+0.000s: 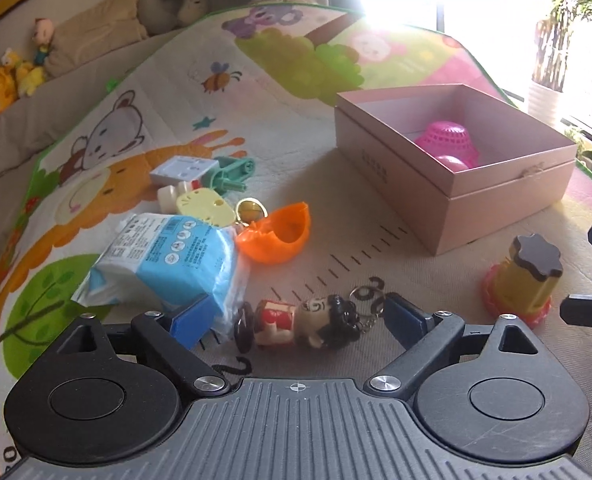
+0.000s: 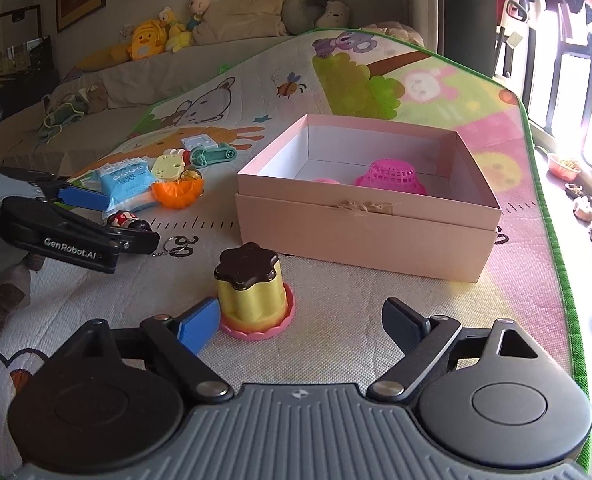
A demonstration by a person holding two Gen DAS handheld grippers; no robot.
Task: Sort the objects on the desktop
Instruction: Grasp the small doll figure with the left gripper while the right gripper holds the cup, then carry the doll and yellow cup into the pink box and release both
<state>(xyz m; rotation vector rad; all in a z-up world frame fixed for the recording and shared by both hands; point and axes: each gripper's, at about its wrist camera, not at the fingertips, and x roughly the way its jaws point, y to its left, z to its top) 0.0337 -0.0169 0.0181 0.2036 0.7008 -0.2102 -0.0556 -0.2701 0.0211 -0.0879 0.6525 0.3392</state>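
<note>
**Both claws wide open over the play mat, toys waiting beside the pink box**

Left wrist view: the left gripper (image 1: 296,320) stands wide open and holds nothing. A doll keychain (image 1: 299,322) lies on its side between the two fingers, and I cannot tell whether either finger touches it. The pink box (image 1: 447,184) sits open on the play mat (image 1: 256,92), beyond the doll and to its right. Inside the box a pink basket (image 1: 449,142) rests upside down, with a pink ball (image 1: 451,163) just in front of it. Left of the box, near it, lies an orange shell half (image 1: 276,236), hollow side turned toward the box. A blue tissue pack (image 1: 168,260) lies further left of the box, touching the left finger. Behind the pack, still left of the box, are a yellow toy (image 1: 206,206), a white block (image 1: 182,170) and a green part (image 1: 232,172). In front of the box, off its right corner, stands a yellow cup toy (image 1: 523,280) with a dark flower-shaped lid.

Right wrist view: the right gripper (image 2: 299,324) is also spread wide and empty. The yellow cup toy (image 2: 252,292) stands upright on its pink base just in front of the box (image 2: 359,232), next to the gripper's left finger. The left gripper (image 2: 96,220) shows left of the box, its fingers on either side of the doll keychain (image 2: 130,222).
</note>
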